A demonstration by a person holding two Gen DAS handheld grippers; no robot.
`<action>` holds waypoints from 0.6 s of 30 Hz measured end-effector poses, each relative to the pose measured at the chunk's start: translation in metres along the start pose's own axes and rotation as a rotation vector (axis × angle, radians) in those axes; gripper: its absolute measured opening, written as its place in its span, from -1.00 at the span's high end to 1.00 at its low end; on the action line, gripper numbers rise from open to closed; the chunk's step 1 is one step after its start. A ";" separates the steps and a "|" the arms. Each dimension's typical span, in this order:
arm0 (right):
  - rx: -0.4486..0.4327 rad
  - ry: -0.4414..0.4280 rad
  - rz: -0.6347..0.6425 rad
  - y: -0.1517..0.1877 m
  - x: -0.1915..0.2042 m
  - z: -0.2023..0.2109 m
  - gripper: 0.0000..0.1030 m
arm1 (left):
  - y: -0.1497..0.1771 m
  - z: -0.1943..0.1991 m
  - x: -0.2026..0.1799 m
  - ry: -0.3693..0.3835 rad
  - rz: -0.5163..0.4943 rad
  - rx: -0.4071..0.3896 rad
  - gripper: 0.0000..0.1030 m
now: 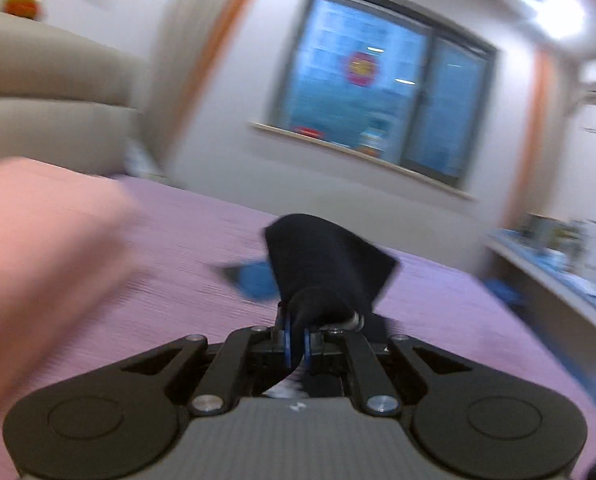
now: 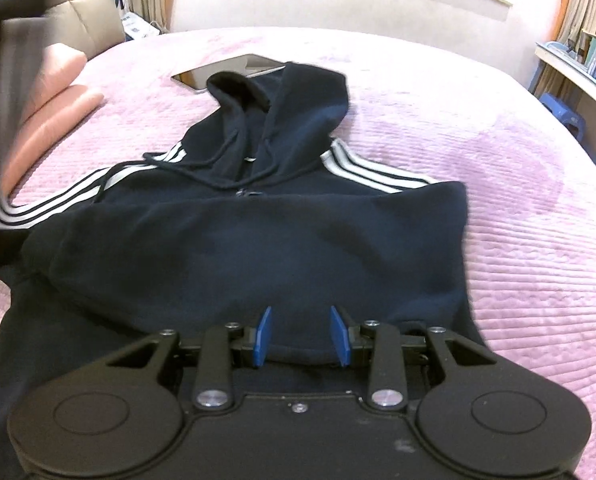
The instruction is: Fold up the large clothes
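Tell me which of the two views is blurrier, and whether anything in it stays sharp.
Left wrist view: heavy motion blur smears the window and pink pillow; only the left tool, shut on dark fabric, stays crisp. Right wrist view: mostly sharp, the hoodie stripes clear, blur only at the left edge.

Hoodie [image 2: 257, 232] lies on bed [image 2: 518, 240], pillows [image 2: 53, 108] to its left.

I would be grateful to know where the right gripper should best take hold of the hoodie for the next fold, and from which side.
Probably the near folded edge of the hoodie, just ahead of the open right gripper. Come in low from the near side: the edge lies flat on the bedspread and faces the fingers. The left gripper already pinches dark cloth.
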State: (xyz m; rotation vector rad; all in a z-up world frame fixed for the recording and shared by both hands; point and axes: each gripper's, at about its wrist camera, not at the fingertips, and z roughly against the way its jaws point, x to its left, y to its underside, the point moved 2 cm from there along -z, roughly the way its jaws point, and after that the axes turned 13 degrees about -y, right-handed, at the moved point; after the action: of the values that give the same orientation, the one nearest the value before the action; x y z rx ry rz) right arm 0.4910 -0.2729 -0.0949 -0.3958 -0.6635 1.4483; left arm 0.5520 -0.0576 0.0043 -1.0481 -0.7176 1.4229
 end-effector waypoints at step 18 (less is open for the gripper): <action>-0.011 -0.168 -0.382 -0.005 -0.069 -0.018 -0.45 | 0.122 -0.060 0.044 -0.027 -0.047 0.509 0.26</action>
State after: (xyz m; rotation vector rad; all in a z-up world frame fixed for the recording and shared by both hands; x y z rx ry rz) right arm 0.5069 -0.3385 -0.1175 -0.1449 -0.8332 1.1203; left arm 0.5571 -0.0407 -0.1372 -0.6115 -0.3629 1.4763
